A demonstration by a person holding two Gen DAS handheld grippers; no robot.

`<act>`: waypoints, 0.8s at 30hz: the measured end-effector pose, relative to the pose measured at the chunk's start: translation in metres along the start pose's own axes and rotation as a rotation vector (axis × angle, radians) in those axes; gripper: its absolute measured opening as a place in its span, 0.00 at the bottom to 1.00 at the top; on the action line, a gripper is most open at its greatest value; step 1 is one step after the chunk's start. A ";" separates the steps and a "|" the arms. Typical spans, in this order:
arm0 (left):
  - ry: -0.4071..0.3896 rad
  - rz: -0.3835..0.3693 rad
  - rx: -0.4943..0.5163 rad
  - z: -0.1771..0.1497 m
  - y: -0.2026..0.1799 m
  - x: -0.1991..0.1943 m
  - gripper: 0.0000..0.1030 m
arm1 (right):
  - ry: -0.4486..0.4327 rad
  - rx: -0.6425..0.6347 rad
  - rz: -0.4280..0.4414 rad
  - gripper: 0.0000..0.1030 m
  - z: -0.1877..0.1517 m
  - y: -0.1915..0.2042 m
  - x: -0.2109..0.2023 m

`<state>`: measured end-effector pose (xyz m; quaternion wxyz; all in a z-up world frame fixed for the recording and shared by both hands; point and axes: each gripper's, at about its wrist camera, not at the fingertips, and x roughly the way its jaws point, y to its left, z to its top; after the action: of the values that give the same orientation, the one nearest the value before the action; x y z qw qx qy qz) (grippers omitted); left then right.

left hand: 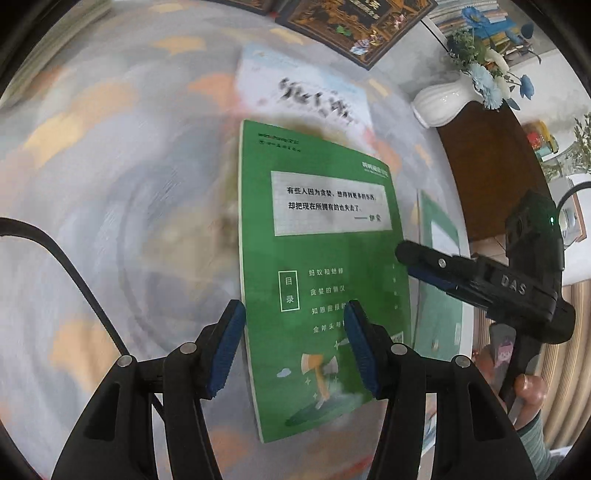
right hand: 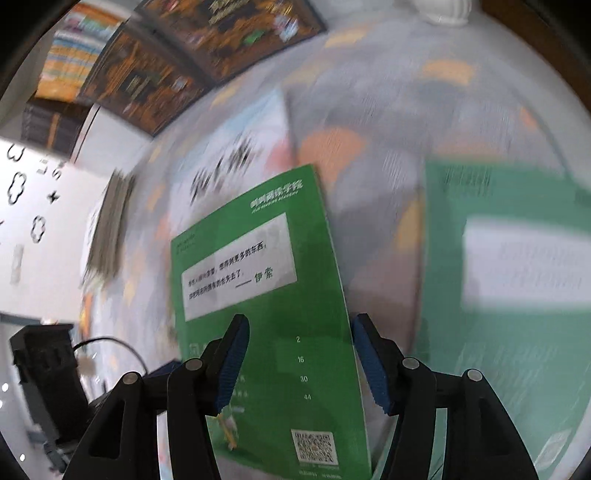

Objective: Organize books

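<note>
Over the tablecloth [left hand: 92, 155], in the middle of both views: green book [left hand: 325, 258] [right hand: 258, 295], back cover toward the cameras, white text panel in the upper half, contents list below. Stands nearly upright, spine at left, cover slightly bowed. Reads sharp against a smeared background. Cannot tell whether its lower edge touches the cloth.

Across the lower cover: fingers of the left gripper [left hand: 294, 308], left pad at the spine edge, right pad in front of the cover's middle. Medium gap between the pads; cannot tell whether they press on the book.

Much the same for the right gripper [right hand: 301, 321] [left hand: 408, 264]: left pad over the cover, right pad just beside the book's right edge, medium gap, grip not readable. Seen from the left wrist, reaches in from the right with its upper fingertip at the book's right edge, held by a hand [left hand: 528, 387] at the near right.

Flat on the cloth beyond the green book: pale book [left hand: 303, 92] [right hand: 229, 158] with black brush lettering, blurred. To the right, also flat: second green book [left hand: 439, 277] [right hand: 517, 277] of the same design.

Along the far edge: dark ornate books [left hand: 354, 29] [right hand: 166, 85]. Far right: white vase [left hand: 443, 101] with blue flowers [left hand: 484, 81], beside a brown wooden top [left hand: 487, 166]. At left, crossing the cloth: black cable [left hand: 74, 266].
</note>
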<state>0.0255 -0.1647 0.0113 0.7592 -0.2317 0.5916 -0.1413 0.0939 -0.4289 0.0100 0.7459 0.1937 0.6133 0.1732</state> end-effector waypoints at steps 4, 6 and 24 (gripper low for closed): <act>-0.011 -0.002 -0.084 -0.031 0.023 -0.016 0.51 | 0.063 -0.059 0.014 0.57 -0.043 0.016 0.002; -0.030 -0.015 -0.125 -0.044 0.032 -0.025 0.51 | 0.030 -0.094 -0.050 0.57 -0.062 0.019 -0.002; -0.073 -0.098 -0.195 -0.062 0.038 -0.022 0.52 | -0.048 0.008 0.242 0.65 -0.076 0.018 -0.038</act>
<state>-0.0423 -0.1327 -0.0025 0.7461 -0.3382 0.5625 -0.1117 0.0122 -0.4266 0.0383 0.7333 0.2733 0.5680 0.2548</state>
